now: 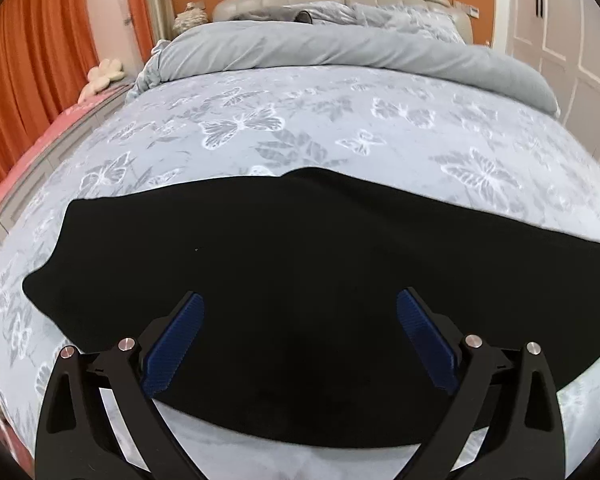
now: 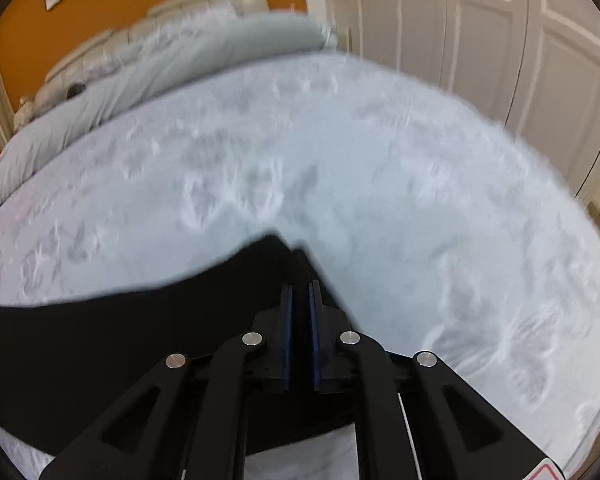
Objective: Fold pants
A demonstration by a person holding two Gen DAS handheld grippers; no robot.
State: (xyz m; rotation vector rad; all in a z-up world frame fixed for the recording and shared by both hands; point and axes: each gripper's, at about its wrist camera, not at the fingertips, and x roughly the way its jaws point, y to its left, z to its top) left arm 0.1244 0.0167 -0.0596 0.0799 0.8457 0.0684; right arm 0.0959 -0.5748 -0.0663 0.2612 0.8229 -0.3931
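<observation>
Jaws of the left gripper (image 1: 300, 300) stand wide apart above the black pants (image 1: 284, 280), which lie flat across the near part of the bed (image 1: 340, 120); the right gripper (image 2: 299, 286) is clamped on a raised corner of them.

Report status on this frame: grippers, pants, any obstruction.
Left gripper open, poised over the black pants. Right gripper shut on pants end, view blurred. Pants lie across butterfly bedspread. No obstruction seen.
</observation>
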